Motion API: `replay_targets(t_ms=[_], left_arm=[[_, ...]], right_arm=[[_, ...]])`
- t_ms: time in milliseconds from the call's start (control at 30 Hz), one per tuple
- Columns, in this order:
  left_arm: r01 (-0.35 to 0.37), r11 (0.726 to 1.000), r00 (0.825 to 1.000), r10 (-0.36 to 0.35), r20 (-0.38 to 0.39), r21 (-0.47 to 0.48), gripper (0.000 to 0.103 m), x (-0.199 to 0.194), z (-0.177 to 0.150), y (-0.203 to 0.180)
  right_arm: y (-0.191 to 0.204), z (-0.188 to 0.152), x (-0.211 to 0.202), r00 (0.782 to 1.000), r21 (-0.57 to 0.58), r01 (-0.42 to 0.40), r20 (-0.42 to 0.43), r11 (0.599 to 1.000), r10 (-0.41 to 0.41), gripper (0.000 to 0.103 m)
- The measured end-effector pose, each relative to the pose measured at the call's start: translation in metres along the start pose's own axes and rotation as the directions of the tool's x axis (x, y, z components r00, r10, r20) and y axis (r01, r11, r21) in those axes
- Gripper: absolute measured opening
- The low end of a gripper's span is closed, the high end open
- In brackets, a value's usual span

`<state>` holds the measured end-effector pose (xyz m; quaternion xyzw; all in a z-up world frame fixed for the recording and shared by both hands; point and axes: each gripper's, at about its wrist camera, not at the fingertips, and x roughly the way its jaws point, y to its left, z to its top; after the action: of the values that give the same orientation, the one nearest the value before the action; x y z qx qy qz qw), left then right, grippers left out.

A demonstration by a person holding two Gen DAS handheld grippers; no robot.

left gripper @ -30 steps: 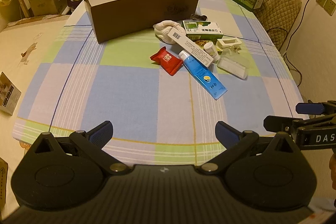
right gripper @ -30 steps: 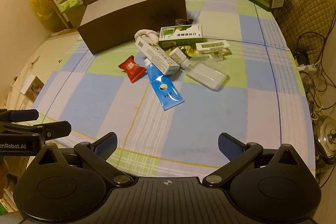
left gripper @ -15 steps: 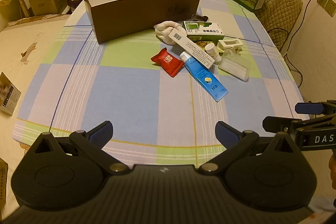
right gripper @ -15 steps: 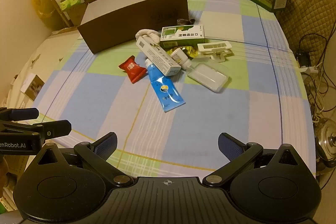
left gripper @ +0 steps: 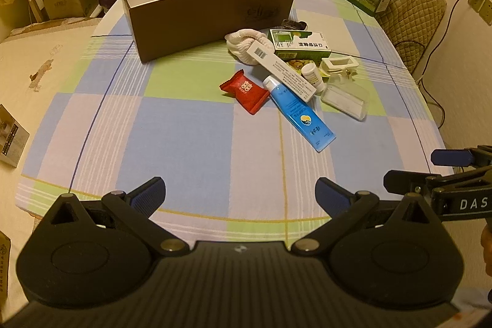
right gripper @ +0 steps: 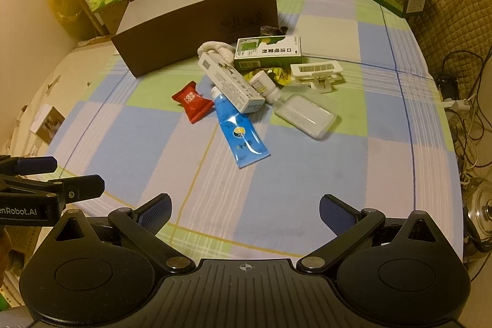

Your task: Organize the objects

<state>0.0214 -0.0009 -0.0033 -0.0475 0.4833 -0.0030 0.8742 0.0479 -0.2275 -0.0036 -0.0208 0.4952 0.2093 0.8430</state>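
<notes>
Left wrist view: left tongs spread wide, empty; right tongs likewise released. Ahead of both, well apart, lie the blue tube, red packet and brown box.

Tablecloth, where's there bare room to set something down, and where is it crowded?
Free: the wide stretch of tablecloth between both open grippers and the red packet; also left of the packet, in front of the brown box. The box looks empty inside. Crowded: the pile right of the box, from the green carton to the blue tube and clear case.
</notes>
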Motion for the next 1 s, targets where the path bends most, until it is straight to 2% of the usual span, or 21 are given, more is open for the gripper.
replay_targets(t_ms=[667,1000], left_arm=[[-0.014,1.000,1.000,0.013,-0.026,-0.020,0.102,0.024,0.022,-0.012],[-0.046,0.997,0.998,0.044,-0.032,-0.055,0.102,0.039,0.038,-0.014]], right_arm=[[-0.026,0.021,0.021,0.999,-0.018,-0.016,-0.031,1.000,0.016,0.100],[-0.044,0.039,0.037,0.999,-0.039,-0.033,-0.038,0.999,0.031,0.100]])
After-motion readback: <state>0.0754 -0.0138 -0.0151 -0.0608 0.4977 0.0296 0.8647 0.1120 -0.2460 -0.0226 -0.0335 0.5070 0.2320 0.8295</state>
